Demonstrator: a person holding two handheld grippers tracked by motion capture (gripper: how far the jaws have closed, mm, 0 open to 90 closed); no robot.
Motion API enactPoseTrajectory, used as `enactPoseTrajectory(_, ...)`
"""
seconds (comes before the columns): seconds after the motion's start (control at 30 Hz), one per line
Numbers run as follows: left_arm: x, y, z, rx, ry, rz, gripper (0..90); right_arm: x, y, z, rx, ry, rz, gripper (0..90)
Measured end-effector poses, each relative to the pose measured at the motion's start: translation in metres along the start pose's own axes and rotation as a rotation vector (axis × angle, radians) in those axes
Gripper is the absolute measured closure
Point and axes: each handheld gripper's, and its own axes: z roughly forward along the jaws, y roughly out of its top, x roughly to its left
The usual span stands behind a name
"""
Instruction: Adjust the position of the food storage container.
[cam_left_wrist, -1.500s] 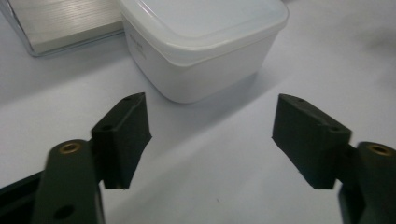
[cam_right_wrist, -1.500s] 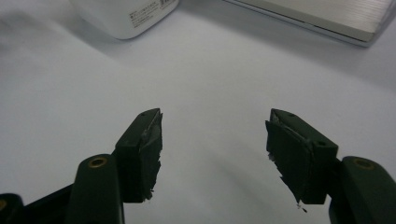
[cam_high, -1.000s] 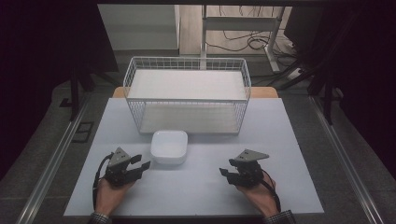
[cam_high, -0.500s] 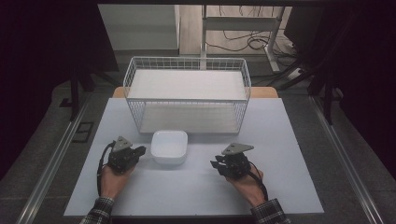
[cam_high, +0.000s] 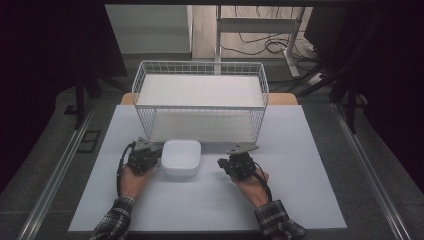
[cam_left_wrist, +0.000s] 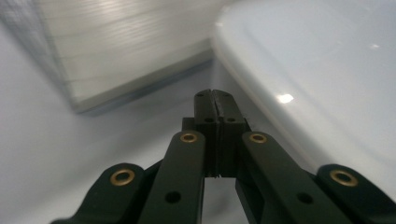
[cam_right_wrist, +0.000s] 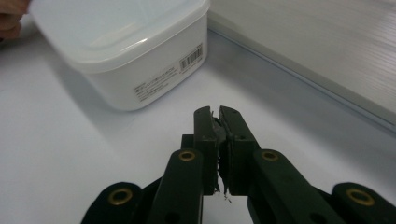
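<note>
We see a white lidded container (cam_high: 181, 157) sitting on the pale surface (cam_high: 300, 200), just in front of the wire basket (cam_high: 200, 100). Our left gripper (cam_high: 145, 159) lies just beside the container's left edge, its jaws having just closed flat together with nothing between them; in the left gripper view (cam_left_wrist: 215, 100) the container's lid (cam_left_wrist: 317, 74) curves past on the right of the tips. Our right gripper (cam_high: 235, 164) rests near the container's right side, a little apart from it, clenched too with nothing held, its jaws having just closed. In the right gripper view (cam_right_wrist: 215, 114) the container (cam_right_wrist: 135, 51), with its barcode label, stands ahead and to the left.
</note>
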Motion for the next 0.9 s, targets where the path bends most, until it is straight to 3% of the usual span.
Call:
enactPoseTrajectory(0.13, -0.009, 0.001, 0.004, 0.003, -0.025, 0.007, 89.7, -0.003, 0.007, 0.019, 0.016, -0.009, 0.004, 86.2)
enactPoseTrajectory(0.33, -0.024, 0.004, 0.006, 0.002, -0.066, 0.025, 89.7, -0.005, 0.009, 0.029, 0.026, -0.022, 0.001, 85.7)
enactPoseTrajectory(0.37, -0.034, 0.007, 0.008, 0.004, -0.083, 0.04, 89.7, -0.006, 0.009, 0.029, 0.029, -0.021, 0.009, 85.6)
enactPoseTrajectory(0.43, -0.038, 0.007, 0.009, 0.007, -0.077, 0.048, 89.7, -0.006, 0.008, 0.029, 0.032, -0.033, 0.007, 86.4)
enactPoseTrajectory(0.47, -0.041, 0.008, 0.009, 0.01, -0.083, 0.051, 89.8, -0.008, 0.006, 0.025, 0.042, -0.056, 0.008, 87.9)
enactPoseTrajectory(0.57, -0.053, 0.009, 0.009, 0.021, -0.111, 0.08, 89.8, -0.01, 0.0, 0.017, 0.048, -0.061, 0.023, 88.7)
enactPoseTrajectory(0.9, -0.079, 0.003, -0.005, 0.063, -0.135, 0.128, 89.8, -0.002, -0.017, -0.008, 0.069, -0.054, 0.026, 89.0)
